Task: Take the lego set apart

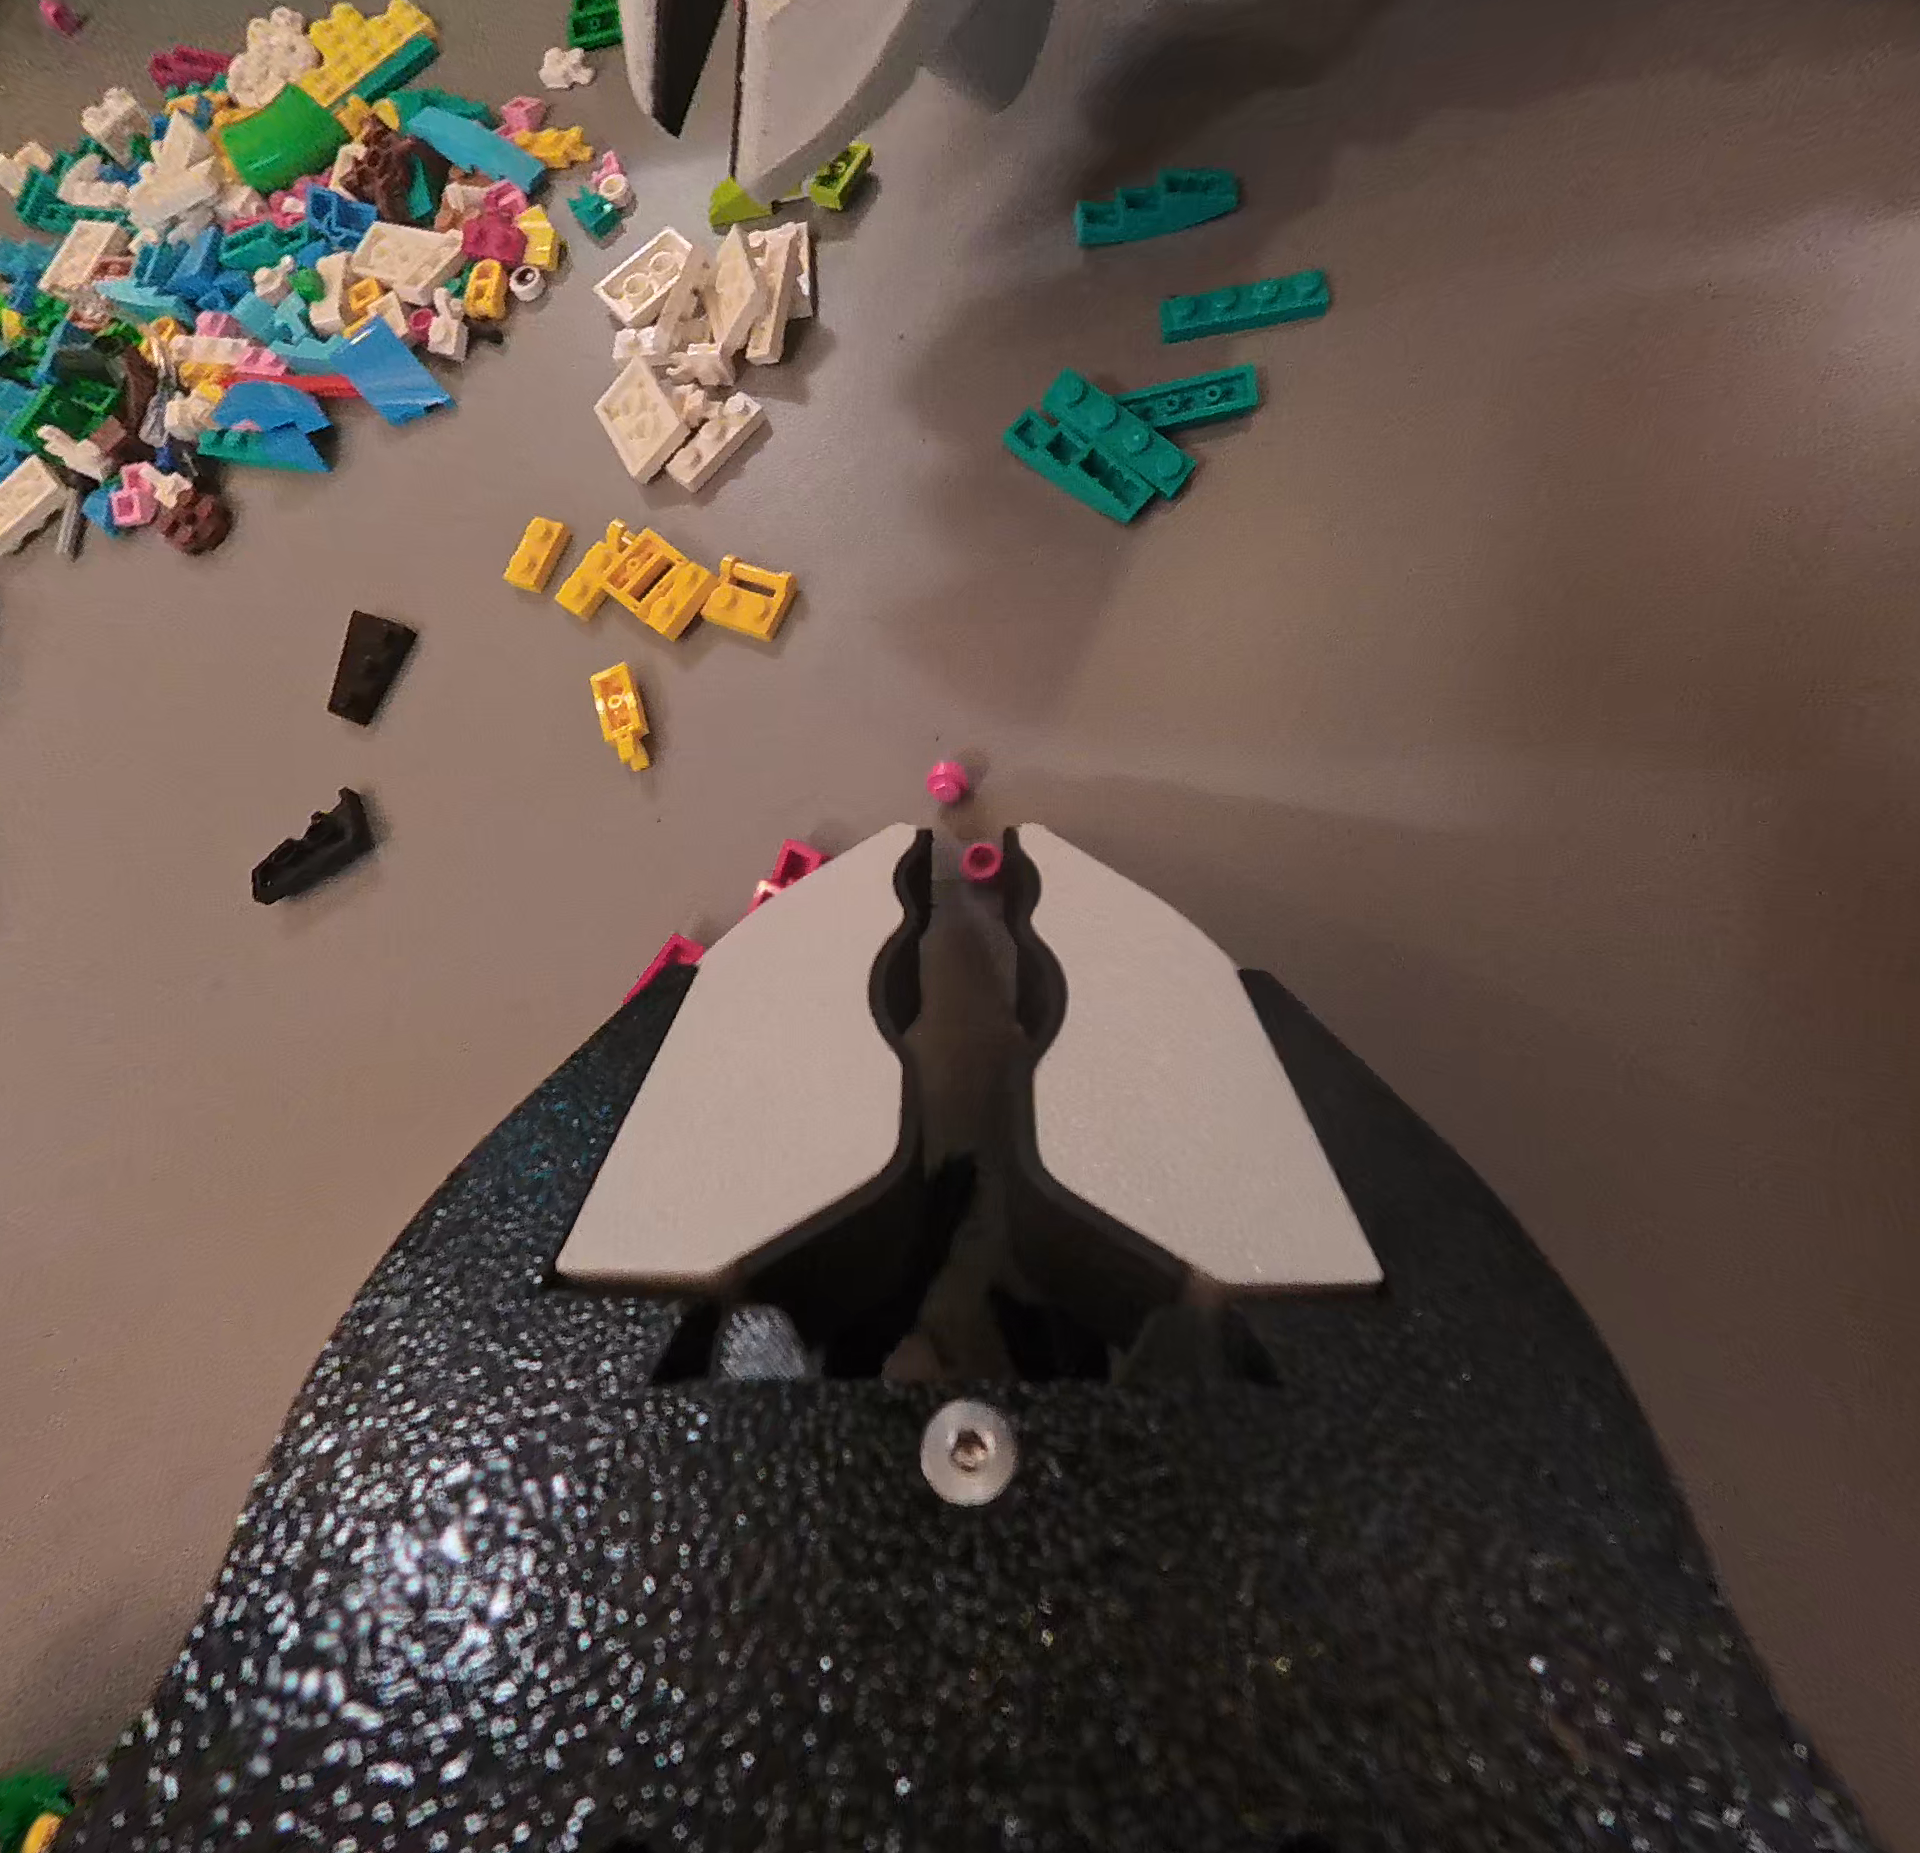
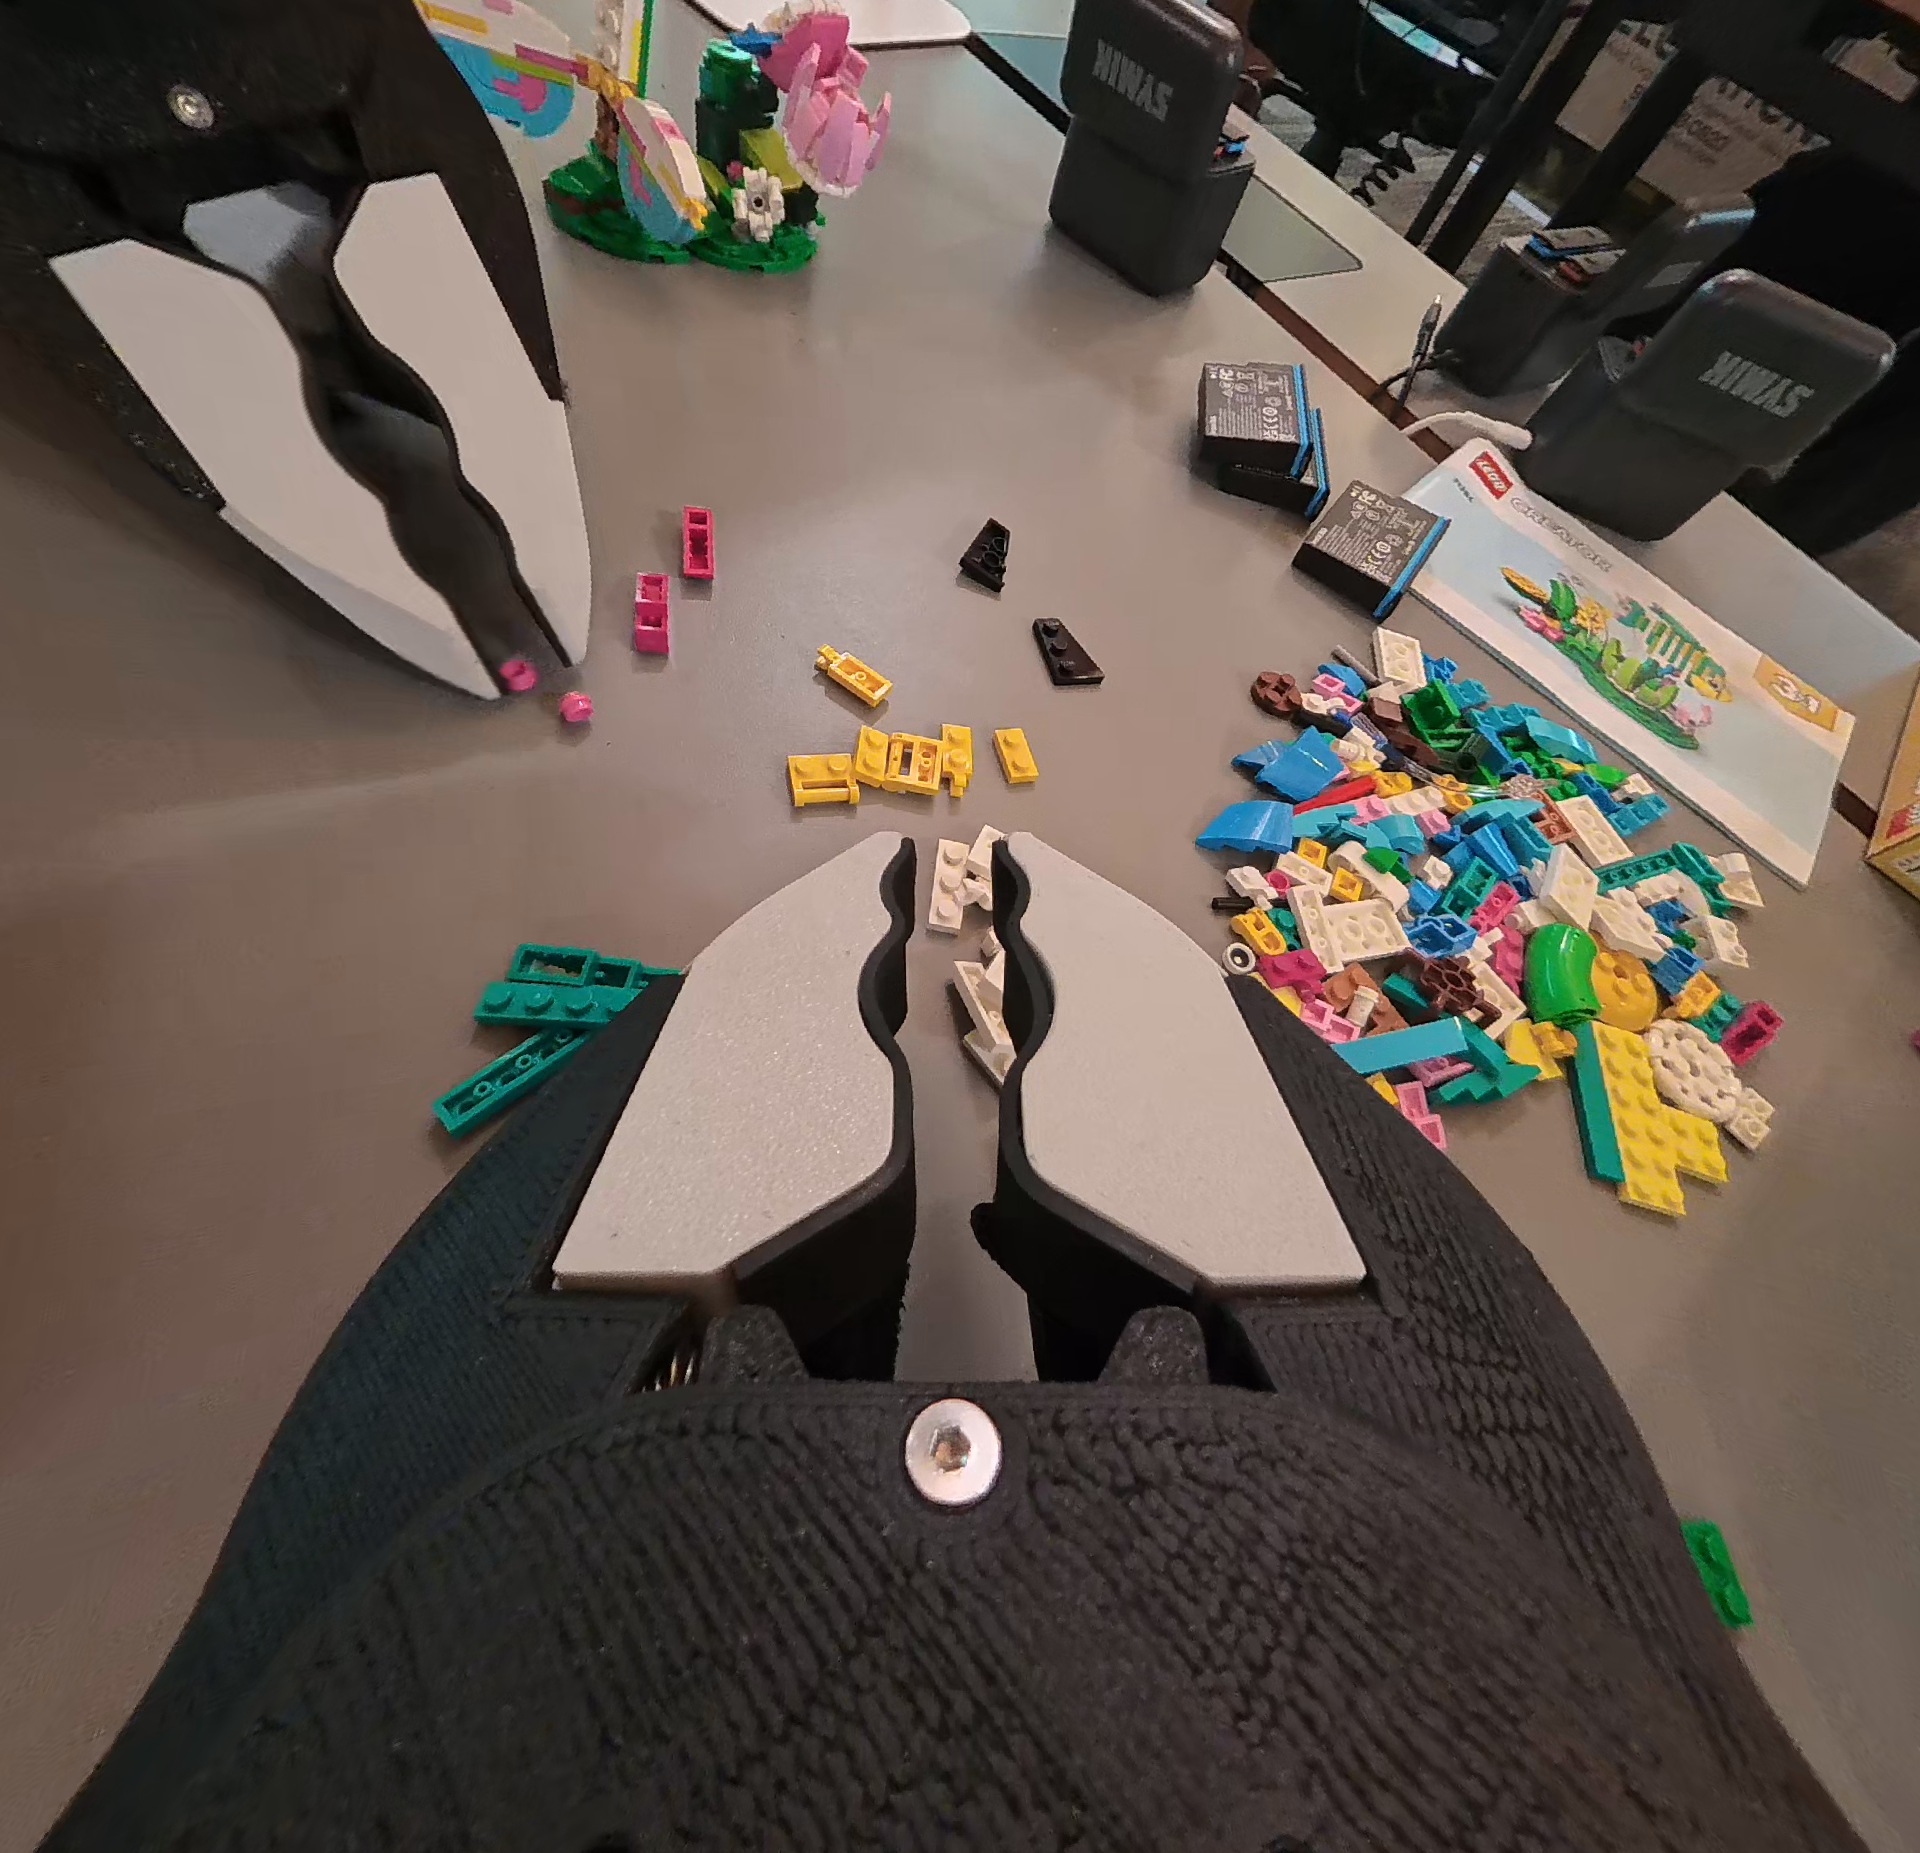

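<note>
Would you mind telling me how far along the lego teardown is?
Well underway. Done: a mixed loose pile and sorted yellow pieces lie on the table. In hand: the left gripper is at two pink studs. Left: the flower model remains assembled.

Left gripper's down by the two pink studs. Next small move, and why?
Probably lift the left gripper clear. One pink stud sits at its tips with the jaws slightly apart, a second pink stud lies just beside on the table, so the drop looks done. The built flower model remains standing.
</note>
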Demonstrator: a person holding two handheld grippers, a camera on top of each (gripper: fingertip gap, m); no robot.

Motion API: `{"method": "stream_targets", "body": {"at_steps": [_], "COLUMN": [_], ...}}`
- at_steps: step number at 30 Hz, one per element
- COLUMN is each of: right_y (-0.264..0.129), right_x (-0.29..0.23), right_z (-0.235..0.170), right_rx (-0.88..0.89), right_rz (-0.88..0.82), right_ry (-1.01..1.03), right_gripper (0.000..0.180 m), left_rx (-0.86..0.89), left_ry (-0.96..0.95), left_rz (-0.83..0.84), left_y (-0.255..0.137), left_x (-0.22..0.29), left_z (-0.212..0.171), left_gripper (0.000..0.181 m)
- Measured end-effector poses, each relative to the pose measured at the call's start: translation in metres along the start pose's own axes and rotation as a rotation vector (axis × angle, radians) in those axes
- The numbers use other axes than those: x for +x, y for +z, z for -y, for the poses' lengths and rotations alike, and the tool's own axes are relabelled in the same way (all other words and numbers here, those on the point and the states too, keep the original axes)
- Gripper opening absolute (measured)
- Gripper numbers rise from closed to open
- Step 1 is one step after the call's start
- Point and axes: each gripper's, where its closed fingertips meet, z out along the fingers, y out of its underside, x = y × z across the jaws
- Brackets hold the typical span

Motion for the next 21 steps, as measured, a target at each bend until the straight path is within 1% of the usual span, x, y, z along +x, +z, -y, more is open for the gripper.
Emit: {"method": "stream_targets", "body": {"at_steps": [2,6,10,12,14,17,19,21], "right_y": [0.0,-0.001,-0.008,-0.011,-0.011,-0.009,-0.007,-0.006], "right_x": [0.0,0.001,0.009,0.011,0.012,0.01,0.009,0.008], "right_z": [0.0,0.001,0.005,0.007,0.007,0.005,0.003,0.003], "right_rx": [0.003,0.005,0.037,0.058,0.061,0.045,0.036,0.031], "right_rz": [0.0,-0.007,-0.035,-0.041,-0.04,-0.036,-0.03,-0.028], "right_ry": [0.003,-0.001,0.022,0.037,0.046,0.042,0.039,0.039], "right_gripper": [0.013,0.013,0.013,0.012,0.012,0.013,0.013,0.013], "left_rx": [0.006,0.021,0.026,0.055,0.085,0.105,0.082,0.091], "left_ry": [-0.013,-0.045,-0.045,-0.043,-0.012,-0.017,-0.013,0.025], "left_rz": [-0.012,-0.043,-0.026,-0.025,-0.005,0.005,0.009,0.023], "left_y": [0.0,-0.001,0.0,-0.002,-0.003,-0.004,-0.004,-0.004], "left_x": [0.001,0.005,0.003,0.004,0.002,-0.001,-0.002,-0.002], "left_z": [0.0,0.001,0.002,0.006,0.01,0.01,0.006,0.006], "left_gripper": [0.018,0.02,0.025,0.028,0.027,0.027,0.03,0.029]}}
